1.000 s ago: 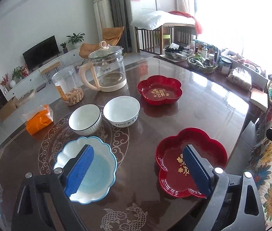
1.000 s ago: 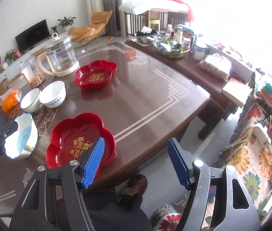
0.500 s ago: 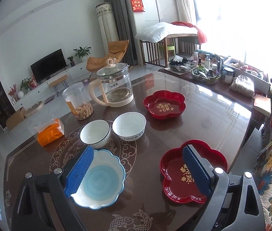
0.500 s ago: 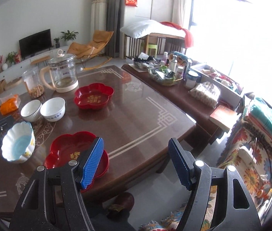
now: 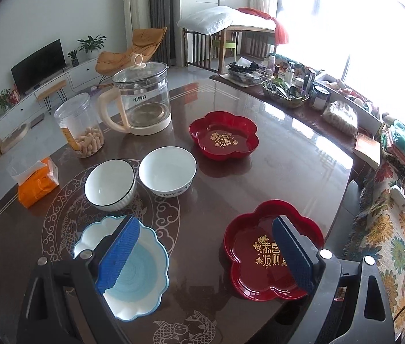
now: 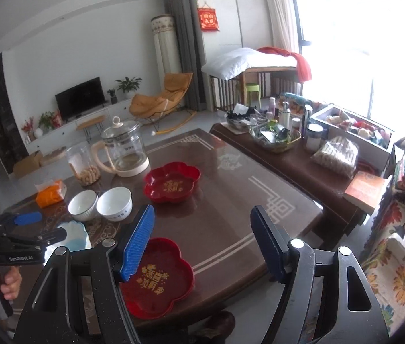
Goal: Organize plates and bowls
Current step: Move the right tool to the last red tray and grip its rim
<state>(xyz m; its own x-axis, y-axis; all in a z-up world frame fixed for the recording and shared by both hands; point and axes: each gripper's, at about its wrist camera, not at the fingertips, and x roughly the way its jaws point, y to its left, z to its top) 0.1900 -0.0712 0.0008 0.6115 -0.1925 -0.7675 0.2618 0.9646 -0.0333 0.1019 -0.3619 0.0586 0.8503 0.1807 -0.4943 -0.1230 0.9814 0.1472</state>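
The left gripper (image 5: 205,253) and right gripper (image 6: 202,242) both hang wide open above the table (image 5: 288,172), holding nothing; the right one's jaws have just been opening. Nearest lie a blue scalloped bowl (image 5: 145,275) and a red flower plate (image 5: 248,258). Farther back, two white bowls (image 5: 110,184) sit side by side. Another red flower plate (image 5: 224,135) sits beyond them, near the glass kettle (image 5: 142,101).

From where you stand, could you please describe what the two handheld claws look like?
Both are matte black plastic frames with silver screw heads at the pivots. Each claw, the left claw and the right claw, carries two flat blue ribbed pads. The left one's side bears white "GenRobot.AI" lettering and a pale band near its upright.
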